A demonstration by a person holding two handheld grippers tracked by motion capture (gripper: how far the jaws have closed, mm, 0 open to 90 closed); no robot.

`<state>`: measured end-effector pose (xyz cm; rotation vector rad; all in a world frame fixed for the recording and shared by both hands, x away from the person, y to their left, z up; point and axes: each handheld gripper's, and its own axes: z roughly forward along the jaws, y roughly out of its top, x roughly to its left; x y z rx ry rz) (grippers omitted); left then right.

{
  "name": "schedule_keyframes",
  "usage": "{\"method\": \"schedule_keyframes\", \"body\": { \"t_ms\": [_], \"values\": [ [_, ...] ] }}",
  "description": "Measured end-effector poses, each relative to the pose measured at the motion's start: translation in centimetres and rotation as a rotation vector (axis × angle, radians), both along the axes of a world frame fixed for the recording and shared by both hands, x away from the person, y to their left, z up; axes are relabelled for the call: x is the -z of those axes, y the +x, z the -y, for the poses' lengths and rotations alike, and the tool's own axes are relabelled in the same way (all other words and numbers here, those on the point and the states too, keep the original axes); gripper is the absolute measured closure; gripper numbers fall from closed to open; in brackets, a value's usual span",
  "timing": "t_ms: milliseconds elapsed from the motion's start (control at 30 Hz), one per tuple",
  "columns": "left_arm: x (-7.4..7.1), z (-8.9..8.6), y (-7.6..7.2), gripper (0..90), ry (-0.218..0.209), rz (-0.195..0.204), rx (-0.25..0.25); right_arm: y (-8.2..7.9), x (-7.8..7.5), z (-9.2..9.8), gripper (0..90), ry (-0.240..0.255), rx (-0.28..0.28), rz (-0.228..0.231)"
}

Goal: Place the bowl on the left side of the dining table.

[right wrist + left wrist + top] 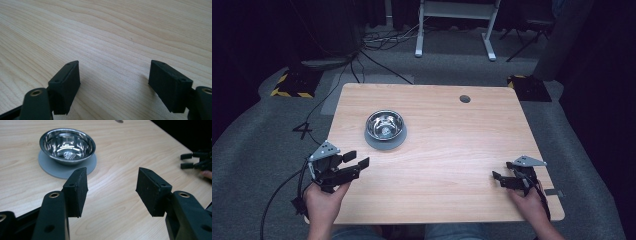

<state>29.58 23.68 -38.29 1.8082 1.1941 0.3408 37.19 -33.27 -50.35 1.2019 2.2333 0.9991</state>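
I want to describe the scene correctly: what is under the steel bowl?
A round grey mat lies under the bowl, its rim showing all around. The mat's middle is covered by the bowl.

The right gripper [113, 83] rises from the six o'clock edge, its two black jaws spread wide apart with nothing between them. One jaw stands at about seven o'clock, the other at about four o'clock, each with a flat rubbery pad [68, 85] facing inward. Beneath and beyond them runs the pale wooden table [112, 32], its grain sweeping from nine o'clock toward three o'clock, with soft shadows just beside each jaw
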Motion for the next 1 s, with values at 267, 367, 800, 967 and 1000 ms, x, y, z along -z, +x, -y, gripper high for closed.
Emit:
{"method": "schedule_keyframes", "body": {
  "t_ms": [267, 367, 800, 967, 1000],
  "values": [
    [2.2, -1.0, -1.0, 42.1, 0.01, -0.031, -0.016, 0.0, 0.0, 0.0, 25.0, -0.001, -0.002, -0.001],
    [3.1, -1.5, -1.2, 42.0, -0.02, -0.046, -0.023, 0.0, 0.0, 0.0, 25.0, 0.0, 0.0, 0.001],
    [6.7, -1.0, -0.3, 38.8, 0.17, -0.144, -0.028, 0.0, 0.0, 0.0, 25.2, -0.008, -0.005, 0.001],
    [8.0, -0.9, 0.2, 38.8, 0.229, -0.206, -0.016, 0.0, 0.0, 0.0, 25.2, -0.008, -0.005, 0.001],
    [8.1, -0.9, 0.3, 38.8, 0.239, -0.213, -0.015, -0.1, 0.0, 0.0, 25.2, -0.008, -0.005, 0.001]
  ]
}}
